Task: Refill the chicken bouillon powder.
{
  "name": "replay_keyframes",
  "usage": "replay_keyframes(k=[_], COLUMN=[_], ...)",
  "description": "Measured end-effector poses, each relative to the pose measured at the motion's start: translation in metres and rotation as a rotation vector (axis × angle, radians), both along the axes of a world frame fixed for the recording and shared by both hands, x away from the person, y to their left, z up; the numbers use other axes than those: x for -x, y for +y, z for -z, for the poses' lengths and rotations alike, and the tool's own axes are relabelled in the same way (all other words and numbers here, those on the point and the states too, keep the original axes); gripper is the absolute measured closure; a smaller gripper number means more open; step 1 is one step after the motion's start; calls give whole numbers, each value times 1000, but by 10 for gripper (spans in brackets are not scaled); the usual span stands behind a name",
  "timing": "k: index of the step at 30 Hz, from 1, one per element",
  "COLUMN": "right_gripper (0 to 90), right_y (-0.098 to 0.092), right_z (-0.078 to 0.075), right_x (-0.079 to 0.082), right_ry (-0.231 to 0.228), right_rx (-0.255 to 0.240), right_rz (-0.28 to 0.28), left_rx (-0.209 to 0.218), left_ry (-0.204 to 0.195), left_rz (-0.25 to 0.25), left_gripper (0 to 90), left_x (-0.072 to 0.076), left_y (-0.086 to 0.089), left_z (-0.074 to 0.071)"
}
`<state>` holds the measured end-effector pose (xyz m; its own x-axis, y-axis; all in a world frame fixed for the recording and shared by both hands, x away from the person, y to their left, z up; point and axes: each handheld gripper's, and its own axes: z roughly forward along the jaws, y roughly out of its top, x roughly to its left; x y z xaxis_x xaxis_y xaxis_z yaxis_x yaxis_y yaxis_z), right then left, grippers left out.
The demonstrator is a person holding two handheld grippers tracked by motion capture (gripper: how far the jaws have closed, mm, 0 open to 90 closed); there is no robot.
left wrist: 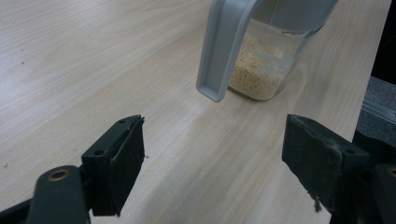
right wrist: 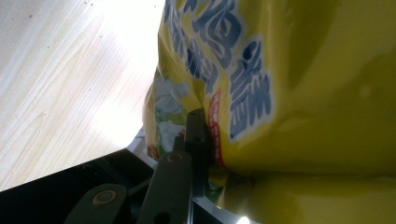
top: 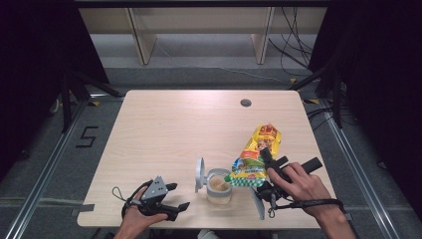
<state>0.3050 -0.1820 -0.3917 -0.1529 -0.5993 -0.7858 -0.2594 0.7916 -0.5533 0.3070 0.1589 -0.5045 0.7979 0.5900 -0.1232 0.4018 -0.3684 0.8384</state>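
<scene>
Right gripper (top: 266,162) clamps yellow bag (top: 256,157) | jar (top: 219,186) below

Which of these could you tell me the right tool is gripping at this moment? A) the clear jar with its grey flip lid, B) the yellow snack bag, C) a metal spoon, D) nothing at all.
B: in the high view the right tool is clamped on the yellow snack bag, tipped over the open clear jar, and in the right gripper view its jaw presses into the bag's printed film.

A lab: black curtains (top: 30,74), metal rails (top: 45,164) (loose cables (top: 293,50)) ringing one table (top: 164,129).
</scene>
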Motion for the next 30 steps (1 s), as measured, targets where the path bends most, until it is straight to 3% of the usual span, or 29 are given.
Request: replay_keyframes(k=[3, 4, 9, 11, 12, 16, 23, 30], right_gripper=[785, 785, 790, 790, 791, 792, 793, 794], right_y=[0, -2, 0, -1, 0, -2, -1, -1], right_z=[0, 2, 0, 1, 0, 3, 2, 1], right_x=[-1, 2, 0, 1, 0, 1, -1, -1], right_ry=[9, 1, 5, 3, 11, 9, 13, 23], right_rx=[-3, -47, -6, -26, -8, -49, -37, -60], right_rz=[5, 30, 10, 19, 4, 30, 22, 25], left_rx=[-1, -1, -11, -10, -11, 0, -5, -14], left_ry=[-1, -1, -4, -3, 0, -1, 5, -3], left_rz=[1, 1, 1, 1, 4, 1, 4, 3], left_gripper=[206, 205, 205, 205, 206, 206, 205, 205], left_x=[0, 0, 0, 0, 0, 0, 0, 0], left_y=[0, 0, 1, 1, 1, 0, 1, 1], left_z=[0, 0, 0, 0, 0, 0, -1, -1])
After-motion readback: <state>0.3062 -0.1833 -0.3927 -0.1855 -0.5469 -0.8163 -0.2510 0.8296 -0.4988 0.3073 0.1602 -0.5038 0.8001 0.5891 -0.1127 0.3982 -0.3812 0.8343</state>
